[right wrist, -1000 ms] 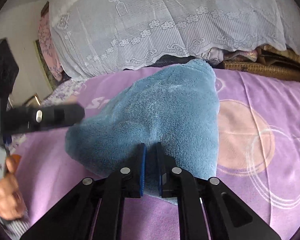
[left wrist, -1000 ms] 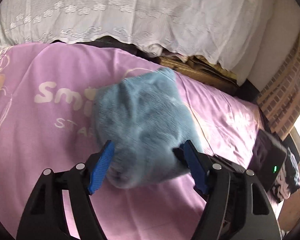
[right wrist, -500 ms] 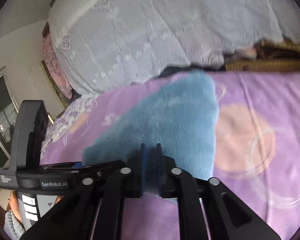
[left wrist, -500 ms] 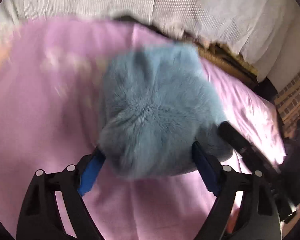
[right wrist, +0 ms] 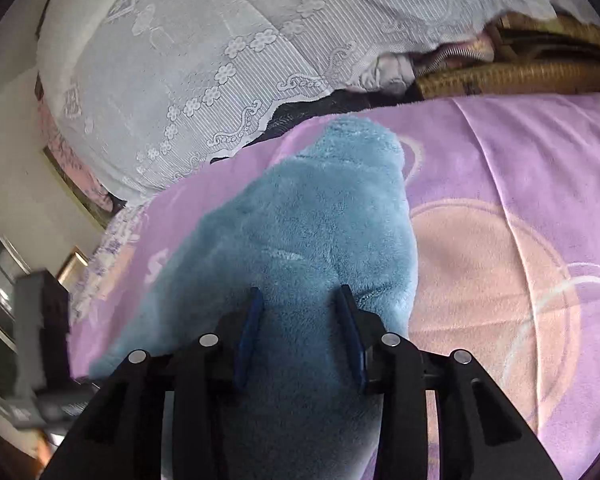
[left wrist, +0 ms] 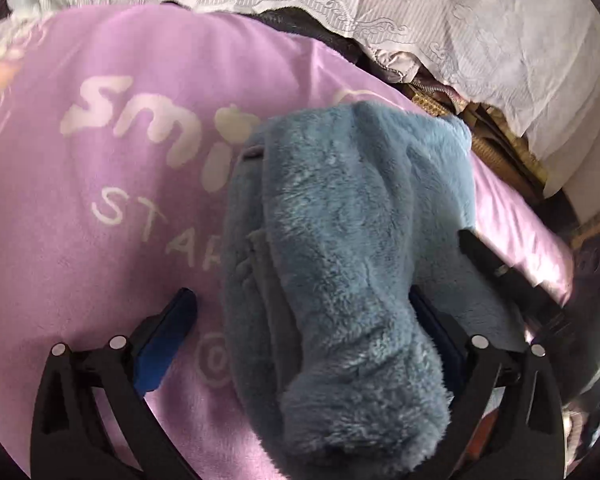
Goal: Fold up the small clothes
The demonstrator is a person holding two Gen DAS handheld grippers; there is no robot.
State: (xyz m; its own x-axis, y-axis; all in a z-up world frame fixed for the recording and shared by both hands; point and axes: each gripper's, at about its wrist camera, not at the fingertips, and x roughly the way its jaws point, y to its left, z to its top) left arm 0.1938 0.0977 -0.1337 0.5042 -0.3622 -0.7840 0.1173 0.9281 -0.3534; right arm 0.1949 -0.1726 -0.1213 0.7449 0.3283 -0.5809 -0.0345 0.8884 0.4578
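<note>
A fluffy blue garment (left wrist: 340,264) lies bunched and folded over on the purple blanket (left wrist: 100,208). My left gripper (left wrist: 300,320) is open, and the garment's near end fills the space between its blue pads. In the right wrist view the same garment (right wrist: 300,240) lies under my right gripper (right wrist: 300,304), whose jaws stand apart with fleece bulging between them. The right gripper's black finger shows in the left wrist view (left wrist: 484,256) resting on the garment's right side.
The purple blanket (right wrist: 500,240) with white lettering and a peach circle covers the bed. A white lace-covered heap (right wrist: 220,40) lies along the far side, with a woven mat (right wrist: 500,76) beside it. The left gripper's body (right wrist: 40,340) shows at the left edge.
My right gripper was shut on the garment's edge and has now opened. The garment has been folded over into a narrower bundle. My left gripper stayed open around its near end.
</note>
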